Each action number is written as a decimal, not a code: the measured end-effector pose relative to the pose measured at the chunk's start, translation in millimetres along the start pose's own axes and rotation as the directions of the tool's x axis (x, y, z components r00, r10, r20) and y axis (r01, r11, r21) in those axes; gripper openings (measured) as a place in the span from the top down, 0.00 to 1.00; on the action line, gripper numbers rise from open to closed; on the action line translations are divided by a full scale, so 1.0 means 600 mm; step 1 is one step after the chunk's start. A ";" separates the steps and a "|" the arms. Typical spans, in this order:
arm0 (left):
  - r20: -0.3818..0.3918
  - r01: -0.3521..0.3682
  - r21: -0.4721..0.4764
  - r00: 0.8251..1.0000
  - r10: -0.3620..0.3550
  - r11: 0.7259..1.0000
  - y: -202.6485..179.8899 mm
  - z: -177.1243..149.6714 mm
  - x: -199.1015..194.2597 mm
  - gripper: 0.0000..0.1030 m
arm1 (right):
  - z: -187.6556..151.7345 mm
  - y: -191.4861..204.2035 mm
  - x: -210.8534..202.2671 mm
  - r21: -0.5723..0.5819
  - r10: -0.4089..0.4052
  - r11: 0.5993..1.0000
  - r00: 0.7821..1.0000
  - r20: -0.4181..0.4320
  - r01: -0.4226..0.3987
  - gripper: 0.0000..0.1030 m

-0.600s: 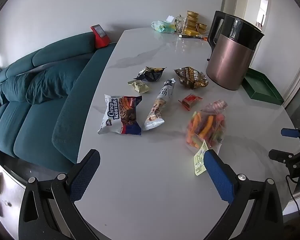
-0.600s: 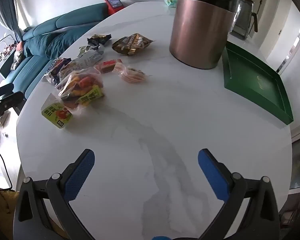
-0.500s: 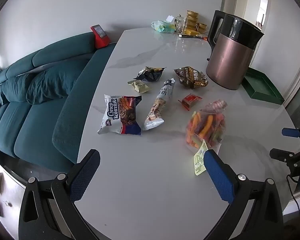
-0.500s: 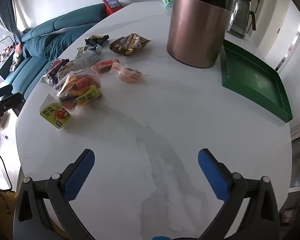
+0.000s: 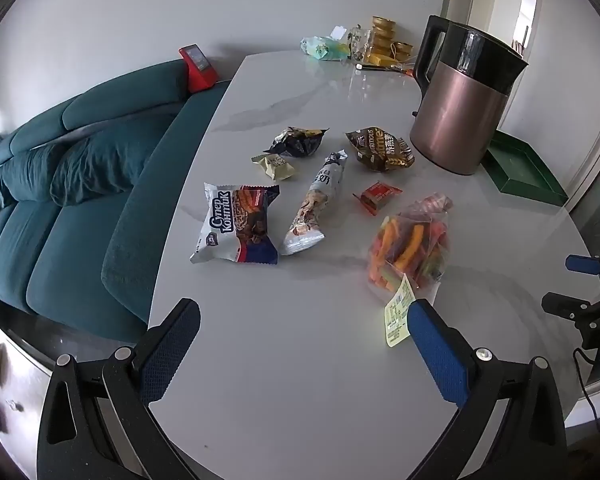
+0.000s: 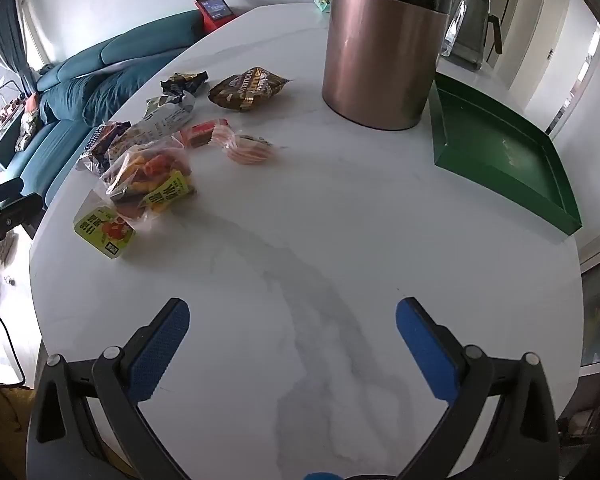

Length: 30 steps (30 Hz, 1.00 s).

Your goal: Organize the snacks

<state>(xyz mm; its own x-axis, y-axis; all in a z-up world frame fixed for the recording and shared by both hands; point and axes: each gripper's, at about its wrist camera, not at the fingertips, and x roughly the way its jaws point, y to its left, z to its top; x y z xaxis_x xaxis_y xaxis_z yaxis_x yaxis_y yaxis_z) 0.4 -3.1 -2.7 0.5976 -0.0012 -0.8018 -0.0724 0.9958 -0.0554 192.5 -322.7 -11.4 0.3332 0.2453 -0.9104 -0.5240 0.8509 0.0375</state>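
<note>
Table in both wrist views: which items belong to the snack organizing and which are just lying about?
Job:
white-and-blue biscuit packet
long white snack bar wrapper
clear bag of orange and green sticks
brown oatmeal packet
small red wrapper
black crinkled wrapper
small cream packet
green rectangular tray, the likely destination

Lying about:
copper-and-black kettle
red desk clock
gold tins
teal sofa

This is a home living room. A teal sofa (image 5: 80,184) with cushions runs along one side of a white marble table (image 5: 300,360), a copper-coloured electric kettle (image 5: 460,100) stands on the table among snack packets (image 5: 236,224), and a doorway (image 5: 504,12) opens onto another bright room.
</note>
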 end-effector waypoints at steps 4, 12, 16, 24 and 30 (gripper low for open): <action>0.000 0.000 -0.002 1.000 0.000 1.000 0.001 0.000 -0.001 0.01 | 0.000 -0.001 -0.001 0.002 -0.002 1.000 1.000 -0.001 0.002 0.00; 0.002 0.005 -0.018 1.000 -0.005 1.000 0.012 0.001 -0.001 0.01 | 0.002 -0.002 -0.002 -0.001 -0.017 1.000 1.000 -0.001 0.017 0.00; -0.002 0.004 -0.023 1.000 -0.004 1.000 0.015 0.002 0.001 0.01 | 0.002 -0.003 -0.002 0.000 -0.017 1.000 1.000 0.000 0.017 0.00; -0.005 0.006 -0.022 1.000 -0.006 1.000 0.016 0.001 0.002 0.01 | 0.002 -0.004 -0.004 0.014 -0.026 1.000 1.000 0.006 0.026 0.00; -0.006 0.006 -0.027 1.000 -0.006 1.000 0.016 0.002 0.002 0.01 | 0.002 -0.005 -0.004 0.016 -0.028 0.999 1.000 0.008 0.027 0.00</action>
<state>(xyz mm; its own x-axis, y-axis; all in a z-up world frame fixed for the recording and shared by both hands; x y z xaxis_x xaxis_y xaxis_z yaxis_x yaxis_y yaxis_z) 1.4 6.8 -3.8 0.5929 -0.0075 -0.8052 -0.0904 0.9930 -0.0757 194.3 -325.4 -8.9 0.3535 0.2253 -0.9079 -0.5020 0.8646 0.0191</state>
